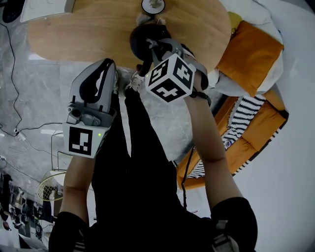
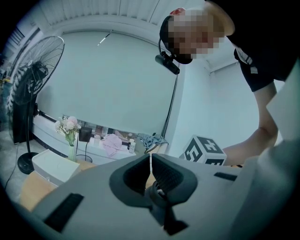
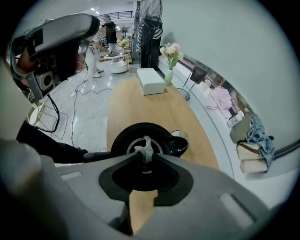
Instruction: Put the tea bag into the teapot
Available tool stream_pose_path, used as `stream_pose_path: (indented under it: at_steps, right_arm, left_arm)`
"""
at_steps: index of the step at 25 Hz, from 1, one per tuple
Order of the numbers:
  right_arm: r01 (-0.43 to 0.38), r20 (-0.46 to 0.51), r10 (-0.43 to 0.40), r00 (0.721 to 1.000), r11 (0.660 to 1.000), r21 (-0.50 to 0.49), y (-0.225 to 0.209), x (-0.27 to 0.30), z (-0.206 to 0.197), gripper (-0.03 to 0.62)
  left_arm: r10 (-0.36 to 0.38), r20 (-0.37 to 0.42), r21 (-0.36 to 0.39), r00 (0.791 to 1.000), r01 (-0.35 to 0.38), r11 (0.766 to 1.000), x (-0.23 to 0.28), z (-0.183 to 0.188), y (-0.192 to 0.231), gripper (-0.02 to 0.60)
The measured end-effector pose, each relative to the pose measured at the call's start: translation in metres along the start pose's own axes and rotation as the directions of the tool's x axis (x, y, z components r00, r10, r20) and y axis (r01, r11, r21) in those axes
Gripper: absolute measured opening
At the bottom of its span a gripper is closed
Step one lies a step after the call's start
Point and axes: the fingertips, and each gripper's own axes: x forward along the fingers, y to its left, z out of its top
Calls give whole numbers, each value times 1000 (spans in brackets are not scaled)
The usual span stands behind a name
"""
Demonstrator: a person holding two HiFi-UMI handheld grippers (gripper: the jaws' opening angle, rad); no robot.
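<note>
A black teapot (image 1: 141,38) stands near the front edge of the wooden table (image 1: 88,29), lid off, with a metal strainer ring showing inside it (image 3: 133,143). My right gripper (image 3: 146,155) hangs right above the pot's opening, shut on a small white tea bag (image 3: 146,149) that sticks out past the jaw tips. In the head view the right gripper (image 1: 151,48) covers part of the pot. My left gripper (image 1: 109,65) is held back off the table to the left and points upward; its jaws (image 2: 150,158) are together with nothing between them.
Just behind the teapot sits a small white cup (image 1: 153,5). Farther along the table are a white box (image 3: 150,80) and a vase of flowers (image 3: 169,60). An orange sofa with cushions (image 1: 251,54) is at the right. Cables (image 1: 10,74) cross the marble floor at the left.
</note>
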Motion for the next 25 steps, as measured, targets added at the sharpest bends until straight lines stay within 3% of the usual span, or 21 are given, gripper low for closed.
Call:
stream_pose_path:
  at_steps: [25]
  right_arm:
    - [-59, 15, 59, 998, 998, -37, 5, -1, 5, 91]
  left_arm:
    - [-4, -9, -12, 1000, 4, 1000, 0, -6, -1, 19]
